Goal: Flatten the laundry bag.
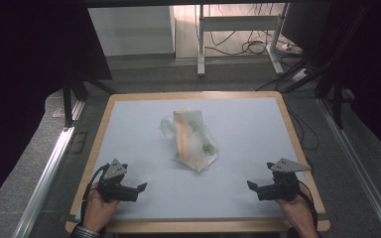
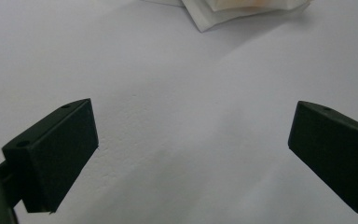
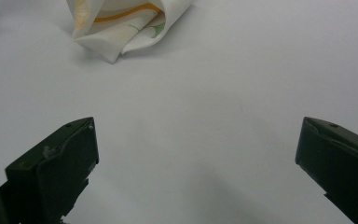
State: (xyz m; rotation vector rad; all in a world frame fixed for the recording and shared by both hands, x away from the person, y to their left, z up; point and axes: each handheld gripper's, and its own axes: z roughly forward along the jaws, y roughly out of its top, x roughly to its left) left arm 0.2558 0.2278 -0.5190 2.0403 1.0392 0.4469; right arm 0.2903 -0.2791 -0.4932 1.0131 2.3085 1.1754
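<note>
1. Tongs on the left [image 1: 138, 191] are held in the person's left hand [image 1: 98, 210] at the near left corner of the tabletop [image 1: 248, 129]. In the left gripper view [image 2: 191, 140] the two black jaws stand wide apart, and between them there is only the bare pale surface. They hold nothing and they touch nothing.
2. Tongs on the right [image 1: 254, 188] are held in the person's right hand [image 1: 297, 210] at the near right corner. In the right gripper view [image 3: 196, 149] the jaws are also spread wide, with bare surface between them. They grip nothing.
3. Both tongs point inward, toward each other, and they are well apart from each other.
4. A crumpled cloth [image 1: 191, 139] lies around the middle of the tabletop, between the two tongs and farther from the person. It is whitish with an orange stripe and small green marks, and one part of it stands up in a peak. It is well apart from both tongs.
5. The left gripper view shows a folded white corner of the cloth [image 2: 242, 11] at the top edge. The right gripper view shows a folded end [image 3: 121, 25] with the orange line and a green mark.
6. Count: two tongs, two hands, one cloth, one tabletop with a wooden rim.
</note>
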